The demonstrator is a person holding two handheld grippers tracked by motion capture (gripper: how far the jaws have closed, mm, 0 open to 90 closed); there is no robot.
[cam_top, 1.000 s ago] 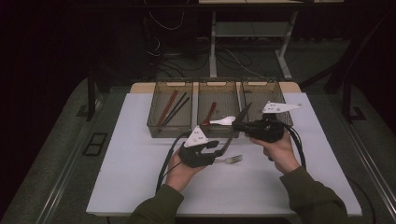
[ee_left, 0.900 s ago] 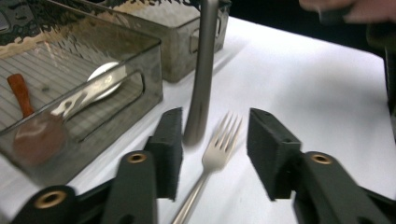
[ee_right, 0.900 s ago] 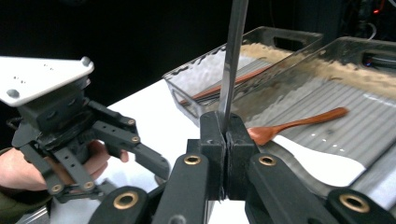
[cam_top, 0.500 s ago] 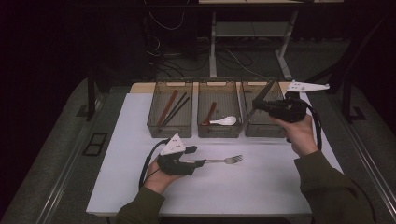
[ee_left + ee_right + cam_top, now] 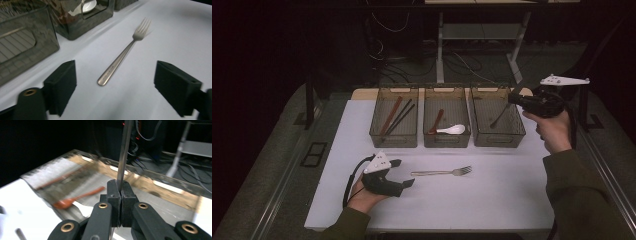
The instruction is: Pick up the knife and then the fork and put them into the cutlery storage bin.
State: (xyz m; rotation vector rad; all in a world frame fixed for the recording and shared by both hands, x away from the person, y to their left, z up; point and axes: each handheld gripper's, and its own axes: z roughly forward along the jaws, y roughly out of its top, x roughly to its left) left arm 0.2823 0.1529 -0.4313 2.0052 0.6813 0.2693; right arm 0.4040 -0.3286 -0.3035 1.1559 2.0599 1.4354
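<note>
You are pinching a thin metal utensil [image 5: 125, 152] by its handle in your right gripper [image 5: 517, 98], jaws pressed tight, so it is hanging over the right bin [image 5: 498, 141]. Your left gripper [image 5: 115, 82], its jaws just opening and now standing spread and empty, is lining up on the fork [image 5: 124, 54], which is lying flat on the white table [image 5: 492, 200], slim and silver.

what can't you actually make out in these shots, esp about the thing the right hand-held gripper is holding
- Held utensil: right gripper view, the top edge cuts off its head; the right hand-held gripper is shut on the handle. In the high view it is a thin dark line, too small to identify.
- Bins: right gripper view, motion blur smears the contents.
- Left hand-held gripper: left gripper view, jaws just opened; the fork lies untouched, its handle engraving too small to read.
</note>
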